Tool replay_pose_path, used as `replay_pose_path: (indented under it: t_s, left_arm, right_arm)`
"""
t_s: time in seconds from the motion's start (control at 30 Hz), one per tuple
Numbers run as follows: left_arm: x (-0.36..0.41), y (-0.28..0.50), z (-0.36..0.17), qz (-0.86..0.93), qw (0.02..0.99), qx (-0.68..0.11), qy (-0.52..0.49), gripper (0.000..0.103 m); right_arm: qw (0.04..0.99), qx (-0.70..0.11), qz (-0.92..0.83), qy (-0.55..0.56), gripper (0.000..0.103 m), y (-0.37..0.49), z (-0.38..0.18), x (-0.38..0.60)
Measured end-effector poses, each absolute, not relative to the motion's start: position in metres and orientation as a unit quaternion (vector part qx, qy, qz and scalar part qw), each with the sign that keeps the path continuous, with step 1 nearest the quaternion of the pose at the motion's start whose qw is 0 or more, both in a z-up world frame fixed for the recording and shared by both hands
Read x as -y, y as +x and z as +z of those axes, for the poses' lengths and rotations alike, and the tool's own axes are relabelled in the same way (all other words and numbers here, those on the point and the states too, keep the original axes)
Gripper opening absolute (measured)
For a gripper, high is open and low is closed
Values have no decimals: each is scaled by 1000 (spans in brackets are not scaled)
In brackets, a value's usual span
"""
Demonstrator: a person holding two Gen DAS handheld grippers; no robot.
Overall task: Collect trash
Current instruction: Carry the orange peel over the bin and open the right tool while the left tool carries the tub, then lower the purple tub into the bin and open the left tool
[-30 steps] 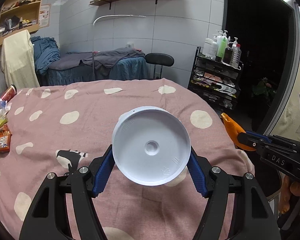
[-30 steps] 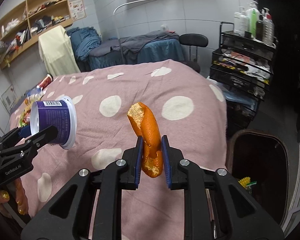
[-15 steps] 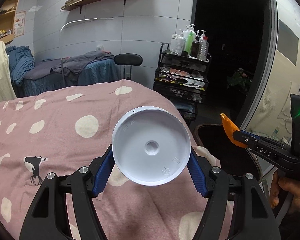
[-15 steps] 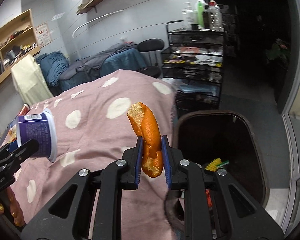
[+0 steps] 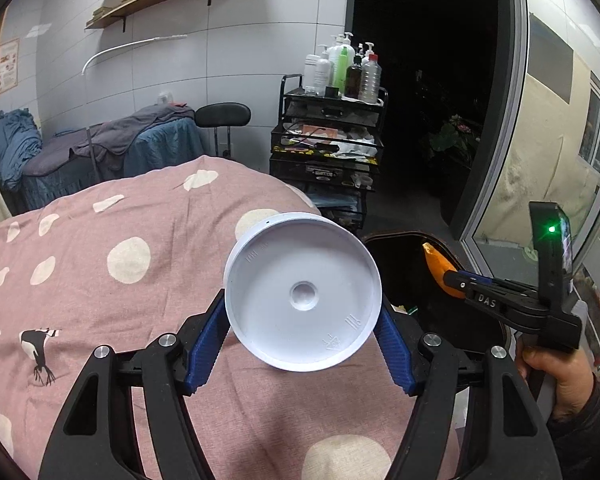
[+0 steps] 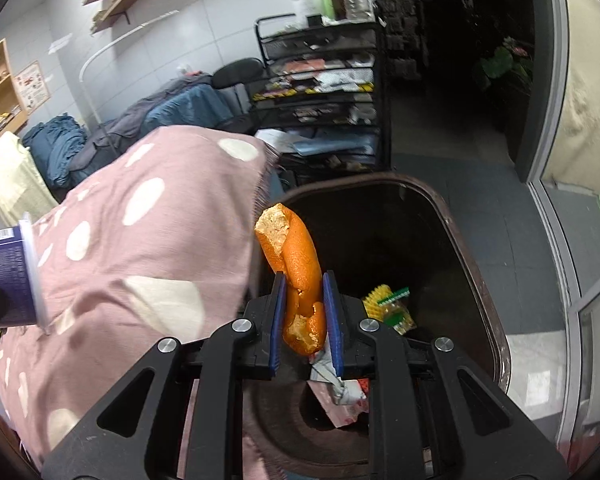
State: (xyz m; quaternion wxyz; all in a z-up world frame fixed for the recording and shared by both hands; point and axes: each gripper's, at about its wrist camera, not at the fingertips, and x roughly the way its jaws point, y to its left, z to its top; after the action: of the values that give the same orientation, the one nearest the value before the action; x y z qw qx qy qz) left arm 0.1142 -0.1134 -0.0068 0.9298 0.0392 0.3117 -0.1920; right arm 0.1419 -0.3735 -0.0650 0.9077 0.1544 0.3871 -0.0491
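Observation:
My left gripper is shut on a plastic cup, whose round white bottom faces the camera; its purple printed side shows at the left edge of the right wrist view. My right gripper is shut on a curled strip of orange peel, which hangs over the open mouth of a dark trash bin. In the left wrist view the peel and the right gripper sit over the bin, held by a hand.
A table under a pink cloth with pale dots fills the left side, its edge beside the bin. Wrappers and a yellow-green item lie inside the bin. A black wire cart with bottles, a stool and a glass door stand behind.
Both grippers have swung right, off the table toward the bin. The peel has gone from above the cloth to above the bin's opening. Both grips are unchanged.

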Motion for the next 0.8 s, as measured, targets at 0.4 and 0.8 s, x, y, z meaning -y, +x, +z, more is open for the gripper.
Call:
replay_pose_path:
  t_s: [0.4,0.8]
  left_arm:
    - [125,116,-9,-204,926,-316,46,68]
    - [138,116,-10,-220,920,-319,51,68]
  right_arm:
    - [885,-424,-78,173,23,152,-106,388]
    - [890,-398,-98,198,64,138,-107,395]
